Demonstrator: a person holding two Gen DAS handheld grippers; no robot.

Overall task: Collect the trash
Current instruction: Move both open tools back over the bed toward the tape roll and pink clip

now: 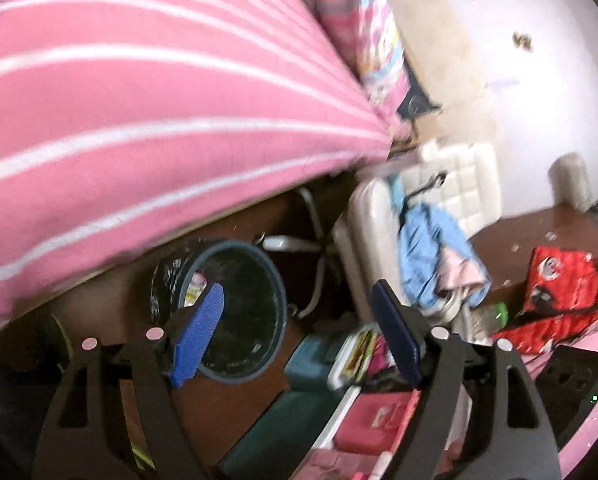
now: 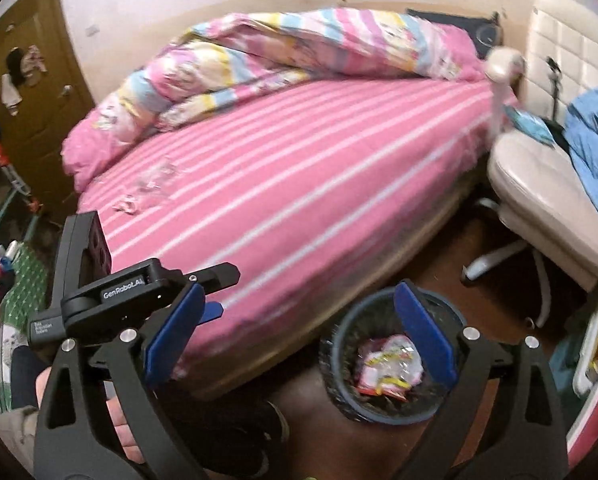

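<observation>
Both tools are spread apart and empty. The right hand-held gripper (image 2: 301, 334) hovers over a dark trash bin (image 2: 383, 408) on the floor beside the pink striped bed (image 2: 299, 168); a crumpled wrapper (image 2: 391, 364) lies inside. The left hand-held gripper (image 1: 299, 332) faces the bin's mouth (image 1: 239, 312).

Black claw (image 2: 299, 334) arms, blue ribbed pads (image 1: 198, 340), silver screws.
</observation>
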